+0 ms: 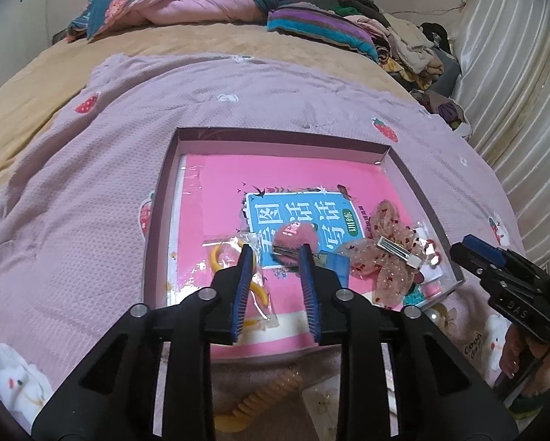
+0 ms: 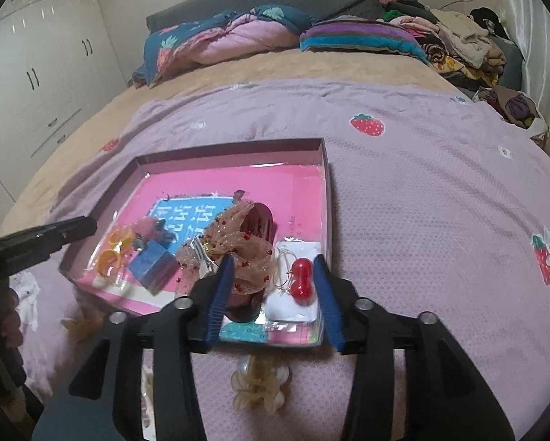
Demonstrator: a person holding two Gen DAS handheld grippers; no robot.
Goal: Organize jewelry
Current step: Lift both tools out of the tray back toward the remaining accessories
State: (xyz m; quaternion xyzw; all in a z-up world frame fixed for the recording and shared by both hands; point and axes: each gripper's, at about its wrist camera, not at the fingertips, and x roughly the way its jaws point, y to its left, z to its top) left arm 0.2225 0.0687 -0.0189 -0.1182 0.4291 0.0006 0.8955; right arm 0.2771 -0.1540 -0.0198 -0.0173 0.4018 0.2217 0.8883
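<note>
A shallow purple-walled box lies on the bed with a pink book as its floor. My left gripper is open above its near part. A pink fuzzy hair clip lies just ahead of its right fingertip, and bagged yellow hoop earrings lie beside its left finger. My right gripper is open over the box's near right corner. A bagged card of red cherry earrings lies between its fingers, unpressed. A sheer bow clip and a small blue box rest in between.
Outside the box on the lilac blanket lie a beige spiral hair tie, a pale flower claw clip and an amber claw clip. Folded quilts and a heap of clothes sit at the bed's far end.
</note>
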